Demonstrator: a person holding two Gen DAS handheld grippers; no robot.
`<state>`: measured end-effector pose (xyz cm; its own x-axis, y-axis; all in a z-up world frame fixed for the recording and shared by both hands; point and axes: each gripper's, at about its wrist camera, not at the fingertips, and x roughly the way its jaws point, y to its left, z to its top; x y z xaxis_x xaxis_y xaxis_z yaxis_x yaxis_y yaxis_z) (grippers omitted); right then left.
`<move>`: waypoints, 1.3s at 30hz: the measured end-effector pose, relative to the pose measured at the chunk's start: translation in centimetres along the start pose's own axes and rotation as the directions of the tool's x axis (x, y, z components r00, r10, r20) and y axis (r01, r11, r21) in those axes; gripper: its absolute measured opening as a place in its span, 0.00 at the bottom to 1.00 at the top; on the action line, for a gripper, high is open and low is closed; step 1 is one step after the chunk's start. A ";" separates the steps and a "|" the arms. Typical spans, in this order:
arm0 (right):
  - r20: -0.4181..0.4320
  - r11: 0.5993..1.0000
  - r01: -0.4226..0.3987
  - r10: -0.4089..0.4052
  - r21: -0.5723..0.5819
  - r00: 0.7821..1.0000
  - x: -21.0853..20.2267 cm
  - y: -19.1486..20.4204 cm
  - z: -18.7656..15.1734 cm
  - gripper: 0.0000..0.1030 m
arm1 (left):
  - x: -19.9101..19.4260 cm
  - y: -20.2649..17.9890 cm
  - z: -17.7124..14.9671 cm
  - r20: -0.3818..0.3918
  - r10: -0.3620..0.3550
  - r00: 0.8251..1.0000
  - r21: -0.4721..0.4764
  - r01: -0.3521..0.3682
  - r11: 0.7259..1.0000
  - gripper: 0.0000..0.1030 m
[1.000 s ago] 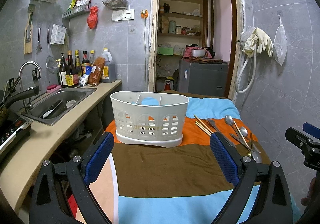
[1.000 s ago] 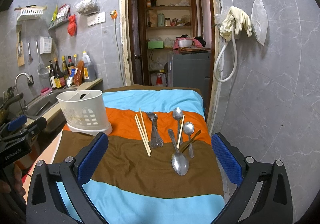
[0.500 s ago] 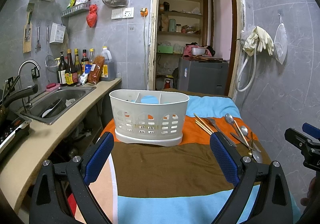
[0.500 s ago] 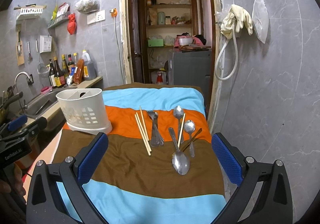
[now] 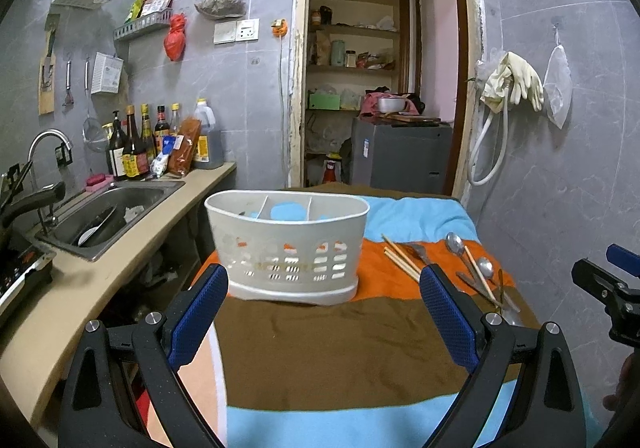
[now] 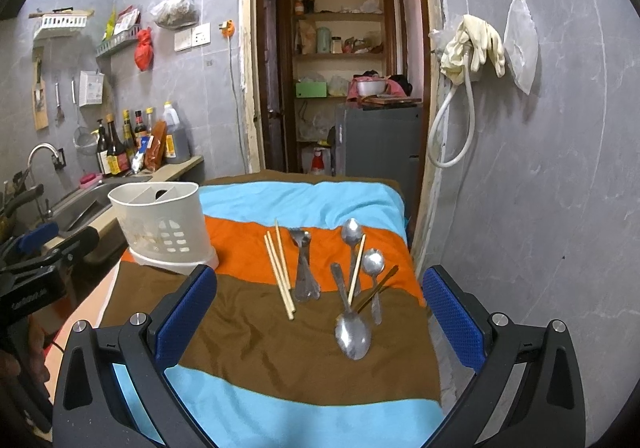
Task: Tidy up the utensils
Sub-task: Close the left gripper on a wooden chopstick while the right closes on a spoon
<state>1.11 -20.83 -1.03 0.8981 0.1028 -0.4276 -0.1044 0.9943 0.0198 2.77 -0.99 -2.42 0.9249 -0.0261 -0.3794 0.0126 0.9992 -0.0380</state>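
Cloth point(image 6: 256, 336) striped light blue, brown and orange; caddy point(image 5: 288, 244) white; spoons point(image 6: 353, 332) silver; chopsticks point(image 6: 280, 272) pale tan.

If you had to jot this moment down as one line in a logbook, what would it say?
stage: before first pick | left gripper: open, empty, facing caddy | right gripper: open, empty, above cloth | chopsticks, forks, spoons: on cloth

the utensil caddy point(image 6: 160, 228) stands on the striped cloth point(image 6: 256, 344) at its left side, beside the counter with the sink point(image 5: 112, 216). right of the caddy lie the chopsticks point(image 6: 280, 268), then the forks point(image 6: 305, 268). farthest right lie the spoons point(image 6: 354, 300), with a single chopstick point(image 6: 357, 268) across them.
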 end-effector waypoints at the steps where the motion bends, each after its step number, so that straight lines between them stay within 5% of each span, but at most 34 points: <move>1: 0.007 1.000 0.003 -0.003 -0.005 1.000 -0.1 0.0 0.3 1.00 | 0.1 -0.3 0.1 0.005 -0.004 1.000 -0.003 0.004 1.000 0.91; 7: 0.030 0.999 0.019 -0.018 -0.041 0.999 -0.2 -1.4 1.9 1.00 | 0.9 -2.9 2.3 0.026 -0.036 0.999 0.011 0.036 0.999 0.91; 14: 0.002 0.999 0.012 -0.012 -0.048 1.000 1.7 -5.0 2.8 1.00 | 4.3 -6.6 3.7 -0.055 -0.097 0.994 0.001 0.097 0.995 0.91; 26: -0.157 0.991 -0.133 0.133 0.012 0.979 9.6 -10.8 2.6 1.00 | 12.1 -10.2 4.2 -0.189 -0.025 0.982 -0.024 0.020 1.000 0.91; 31: -0.257 0.978 -0.190 0.206 0.088 0.944 12.8 -12.1 1.5 0.79 | 14.6 -10.8 3.5 -0.238 -0.001 0.971 -0.027 -0.006 1.000 0.88; 39: -0.375 0.960 -0.236 0.277 0.151 0.885 16.4 -13.0 -0.7 0.49 | 18.4 -10.6 1.4 -0.342 0.005 0.940 -0.061 -0.028 0.998 0.59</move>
<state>16.94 -32.04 -8.91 0.6056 0.3561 -0.7117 -0.2481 0.9342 0.2563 20.18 -12.02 -7.74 0.7391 -0.0294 -0.6730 -0.0367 0.9958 -0.0838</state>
